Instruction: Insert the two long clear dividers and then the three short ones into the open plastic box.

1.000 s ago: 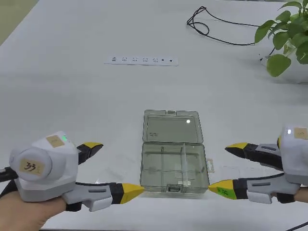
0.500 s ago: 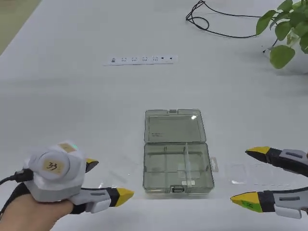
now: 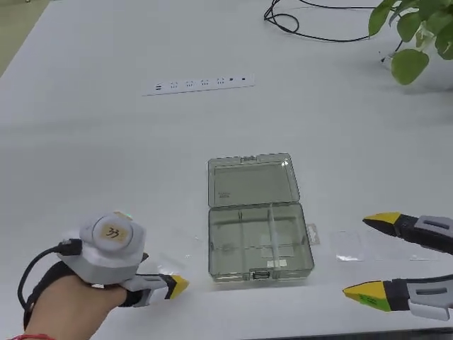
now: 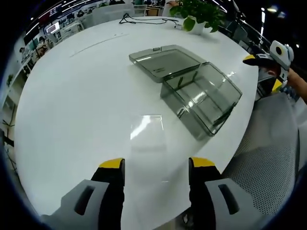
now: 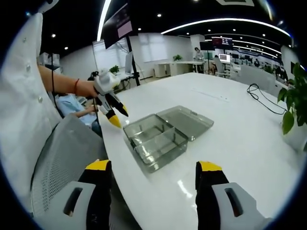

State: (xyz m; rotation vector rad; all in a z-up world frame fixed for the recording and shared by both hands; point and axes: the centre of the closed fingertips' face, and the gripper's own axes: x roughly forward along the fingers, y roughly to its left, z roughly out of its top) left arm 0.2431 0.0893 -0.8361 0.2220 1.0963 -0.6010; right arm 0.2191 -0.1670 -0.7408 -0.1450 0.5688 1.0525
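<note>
At the bottom of the left gripper view, the left gripper point(image 4: 156, 165) holds its 2 yellow-tipped jaws spread apart with nothing between them. Just ahead of them, in the middle of that frame, a clear divider point(image 4: 147, 133) lies flat on the white table point(image 4: 72, 105), between the jaws and the open plastic box point(image 4: 182, 111) further up and to the right.

At the lower right of the head view, the right gripper point(image 3: 374, 256) is likewise wide open and empty, apart from the box on its right side. More clear pieces point(image 3: 350, 248) lie flat on the table between this gripper and the box.

The box sits at the centre of the head view, with its lid point(image 3: 251, 180) folded back flat toward the top of the frame. Faint lines inside the base suggest some partitions, but how many are seated cannot be told.

The step in hand looks like fetching a divider from the table, and the left gripper is the one lined up for it. Whether that piece is a long or a short one is unclear. The next move calls for lowering the jaws to the table and catching the thin sheet by an edge. It must then be turned upright to slide into the box's slots.
</note>
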